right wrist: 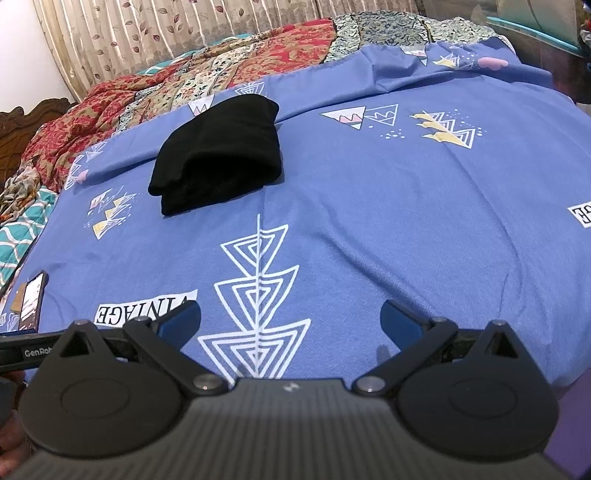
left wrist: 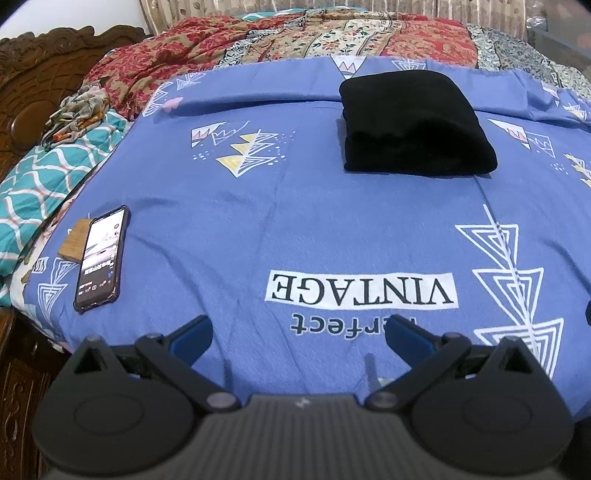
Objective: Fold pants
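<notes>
We see a pair of black pants [left wrist: 415,123], folded into a compact stack of layers, lying on a blue printed bedsheet [left wrist: 295,221] spread across a bed. In the left wrist view the bundle sits in the upper right of the frame; in the right wrist view it lies in the upper left, its rounded fold edges turned toward the camera. Neither tool touches it: both are well apart from the pants, low over the near part of the sheet.

Our left hand-held gripper [left wrist: 301,330] fills the bottom of its frame with its blue-padded fingers [left wrist: 194,332] spread wide and nothing between them. Just beyond them the sheet carries the upside-down words "VINTAGE" and "Perfect". Our right hand-held gripper [right wrist: 291,317] is likewise wide open and empty, its fingers framing a white pattern of stacked triangles [right wrist: 256,306] printed on the sheet.

A smartphone [left wrist: 99,258] in a dark case lies screen-up at the left edge of the sheet, its display lit, with a small brown card [left wrist: 74,240] partly tucked beneath its left side. Behind the sheet a red and cream floral quilt [left wrist: 229,44] is bunched along the top of both frames, and a teal patterned cover [left wrist: 48,177] shows at left. A carved wooden headboard [left wrist: 33,81] stands in the upper left corner, and a leaf-print curtain [right wrist: 147,33] hangs behind the bed.
</notes>
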Tool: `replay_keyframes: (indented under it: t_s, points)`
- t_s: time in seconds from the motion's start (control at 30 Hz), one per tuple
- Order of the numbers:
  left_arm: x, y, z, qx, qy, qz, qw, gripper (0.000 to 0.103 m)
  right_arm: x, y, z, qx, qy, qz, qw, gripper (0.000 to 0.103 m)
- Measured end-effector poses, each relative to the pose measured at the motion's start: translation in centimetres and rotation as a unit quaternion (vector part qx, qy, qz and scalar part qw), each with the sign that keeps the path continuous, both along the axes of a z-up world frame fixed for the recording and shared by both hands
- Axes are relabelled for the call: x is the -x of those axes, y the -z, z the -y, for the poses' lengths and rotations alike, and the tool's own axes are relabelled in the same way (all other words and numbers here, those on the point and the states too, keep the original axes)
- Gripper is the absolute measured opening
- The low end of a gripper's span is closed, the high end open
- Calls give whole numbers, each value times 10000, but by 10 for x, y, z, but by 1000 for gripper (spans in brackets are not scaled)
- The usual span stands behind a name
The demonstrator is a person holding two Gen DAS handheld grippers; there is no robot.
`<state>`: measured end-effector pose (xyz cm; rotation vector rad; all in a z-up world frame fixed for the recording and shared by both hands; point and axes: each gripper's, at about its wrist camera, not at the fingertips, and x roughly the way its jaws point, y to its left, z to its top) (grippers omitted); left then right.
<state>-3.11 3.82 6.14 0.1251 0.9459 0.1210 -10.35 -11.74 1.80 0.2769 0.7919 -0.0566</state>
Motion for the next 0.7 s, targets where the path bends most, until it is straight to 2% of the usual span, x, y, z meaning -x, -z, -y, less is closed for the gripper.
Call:
replay_keyframes:
  t_s: [0.7]
  points:
    - [1,0,2,-36,28,-24,10000,103,2,-2,2,-18,-76,52,10000,103]
